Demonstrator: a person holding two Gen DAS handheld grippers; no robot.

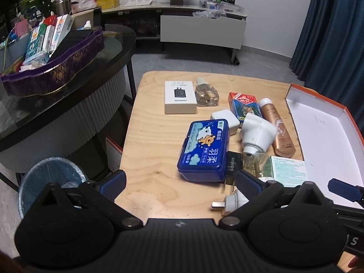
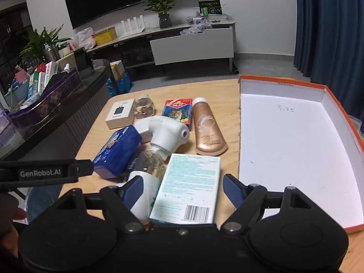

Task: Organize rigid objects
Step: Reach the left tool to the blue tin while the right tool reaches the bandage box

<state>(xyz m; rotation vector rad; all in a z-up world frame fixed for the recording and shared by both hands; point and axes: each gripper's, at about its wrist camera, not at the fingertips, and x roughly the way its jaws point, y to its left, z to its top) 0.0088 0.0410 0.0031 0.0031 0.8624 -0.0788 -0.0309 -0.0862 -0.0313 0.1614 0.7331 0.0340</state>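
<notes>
On the wooden table we see our left gripper spread wide over bare wood, the blue case just ahead; further right, our right gripper gapes around the bandage box, pads apart, beside the empty orange-rimmed box lid.

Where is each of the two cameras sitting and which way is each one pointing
Left wrist view: sits on the left tool, angled down across the wooden table at the blue case and the clutter; its own open fingers show, plus a tip of the right tool at the right edge.
Right wrist view: sits on the right tool, angled down at the bandage box and the empty orange-rimmed box; its open fingers show, the left tool's tip enters at left.
Shared: table, blue case, bronze tube, both boxes.
</notes>
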